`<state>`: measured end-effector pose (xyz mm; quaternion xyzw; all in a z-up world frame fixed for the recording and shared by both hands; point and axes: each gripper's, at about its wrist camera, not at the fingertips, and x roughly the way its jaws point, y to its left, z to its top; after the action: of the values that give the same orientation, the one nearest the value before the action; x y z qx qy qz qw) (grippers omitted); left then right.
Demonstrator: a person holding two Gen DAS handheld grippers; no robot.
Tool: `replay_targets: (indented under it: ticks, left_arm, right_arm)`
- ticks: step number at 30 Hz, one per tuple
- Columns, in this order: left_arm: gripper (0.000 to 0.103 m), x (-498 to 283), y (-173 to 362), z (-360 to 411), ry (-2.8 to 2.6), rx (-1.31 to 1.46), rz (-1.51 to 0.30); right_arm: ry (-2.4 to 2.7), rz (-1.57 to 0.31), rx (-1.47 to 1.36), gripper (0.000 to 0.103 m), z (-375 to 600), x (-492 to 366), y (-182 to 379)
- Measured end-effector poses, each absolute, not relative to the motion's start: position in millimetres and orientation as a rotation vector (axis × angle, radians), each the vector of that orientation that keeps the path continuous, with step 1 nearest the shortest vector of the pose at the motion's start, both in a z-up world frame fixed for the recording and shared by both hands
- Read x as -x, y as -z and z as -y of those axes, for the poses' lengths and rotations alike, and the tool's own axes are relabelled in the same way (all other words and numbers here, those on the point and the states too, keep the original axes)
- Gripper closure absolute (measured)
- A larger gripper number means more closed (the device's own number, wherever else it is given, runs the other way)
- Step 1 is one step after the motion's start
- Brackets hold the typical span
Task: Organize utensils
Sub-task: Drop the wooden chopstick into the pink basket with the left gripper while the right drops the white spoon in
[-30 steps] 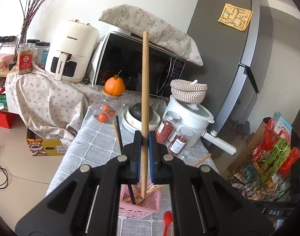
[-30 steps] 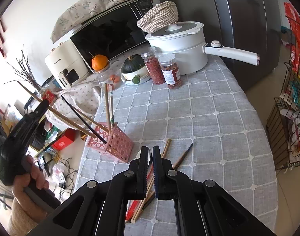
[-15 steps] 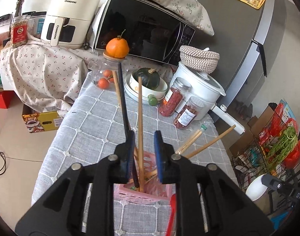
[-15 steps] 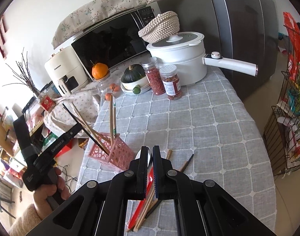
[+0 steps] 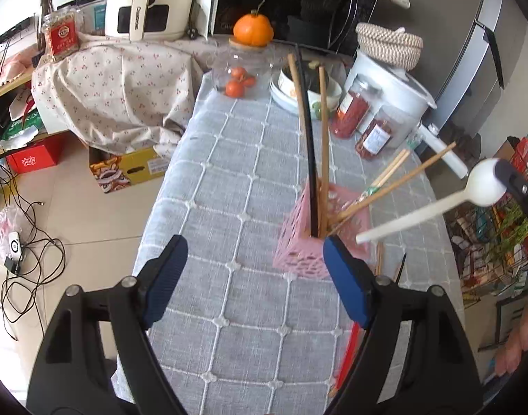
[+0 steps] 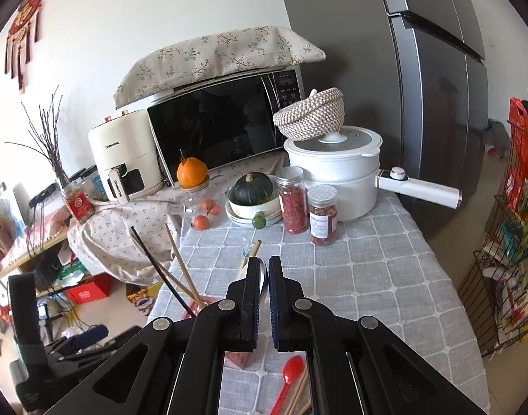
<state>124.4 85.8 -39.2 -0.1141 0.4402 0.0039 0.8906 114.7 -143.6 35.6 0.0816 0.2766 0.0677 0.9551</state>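
A: Utensils, status? Start at the fingers.

B: Left gripper (image 5: 255, 259): fingers spread wide, blue pads bare, nothing between them. It hovers over the grey checked table (image 5: 229, 180), just short of the pink basket (image 5: 300, 242).

A: Right side?

B: Right gripper (image 6: 263, 278): fingers nearly closed, pinching the bowl of a white spoon (image 5: 437, 204). In the left wrist view the spoon is in the air to the right of the basket, handle pointing down and left toward the basket's rim, tip apart from it.

A: Basket contents?

B: A black chopstick (image 5: 307, 138) and wooden chopsticks (image 5: 322, 145) stand nearly upright in it; more wooden chopsticks (image 5: 395, 183) lean out to the right. The basket is upright on the table.

A: Loose items?

B: A red spoon (image 6: 290, 377) lies on the table below the right gripper, bowl away from the camera, with wooden sticks beside it; their count cannot be told. In the left wrist view a few more sticks lie on the cloth right of the basket, partly hidden by the left gripper's finger.

A: Further out?

B: Two jars (image 6: 307, 207) with red contents, a white pot (image 6: 333, 176) topped by a woven basket (image 6: 310, 114), a squash in a bowl (image 6: 252, 193), a microwave (image 6: 222, 124), an air fryer (image 6: 125, 159).
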Motion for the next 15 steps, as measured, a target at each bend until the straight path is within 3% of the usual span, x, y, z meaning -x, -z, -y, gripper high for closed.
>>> replay_targets:
  ticks: [15]
  left_arm:
    - [0.022,-118,66,-96,0.017,0.164,-1.01]
  right_arm:
    - [-0.11,-0.606,-0.018,0.098,88,-147,8]
